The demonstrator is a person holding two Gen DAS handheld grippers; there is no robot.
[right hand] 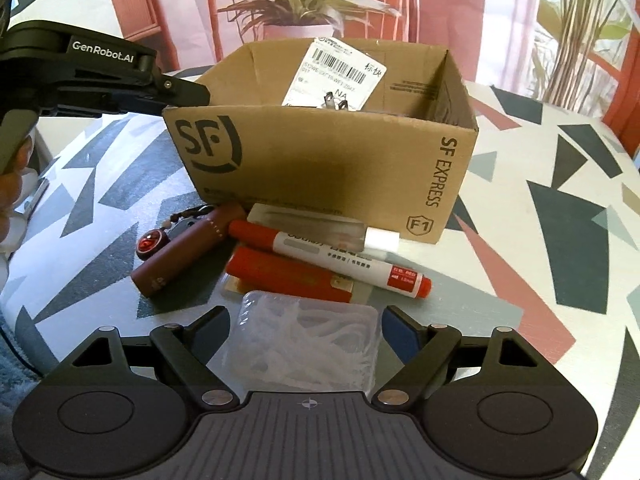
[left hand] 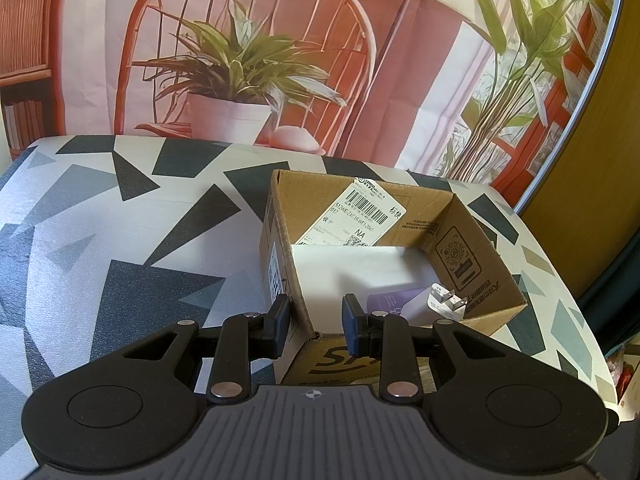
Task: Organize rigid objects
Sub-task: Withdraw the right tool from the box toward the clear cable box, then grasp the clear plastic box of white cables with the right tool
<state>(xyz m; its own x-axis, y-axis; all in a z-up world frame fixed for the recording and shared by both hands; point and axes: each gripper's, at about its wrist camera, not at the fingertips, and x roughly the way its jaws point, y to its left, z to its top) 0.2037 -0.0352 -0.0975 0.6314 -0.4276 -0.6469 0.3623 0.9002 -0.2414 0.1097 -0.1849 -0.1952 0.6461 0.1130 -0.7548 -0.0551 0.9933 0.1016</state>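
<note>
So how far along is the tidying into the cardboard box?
Partly done. The SF Express box already holds a white plug charger and a purple item. In hand: the open right gripper straddles the clear plastic case; the open left gripper straddles the box's corner. Left outside: red marker, maroon tube, red flat box, keychain.

Matt brown corrugated cardboard box (right hand: 320, 152) with a smooth paper shipping label (right hand: 340, 74). At 6 o'clock, clear glossy plastic case (right hand: 308, 344). Glossy plastic marker (right hand: 332, 256); satin maroon tube (right hand: 180, 256). Desk (right hand: 540, 280) under a finely pebbled, matt printed cover. Matt black plastic left gripper (left hand: 316, 320), shiny metal rivets.
</note>
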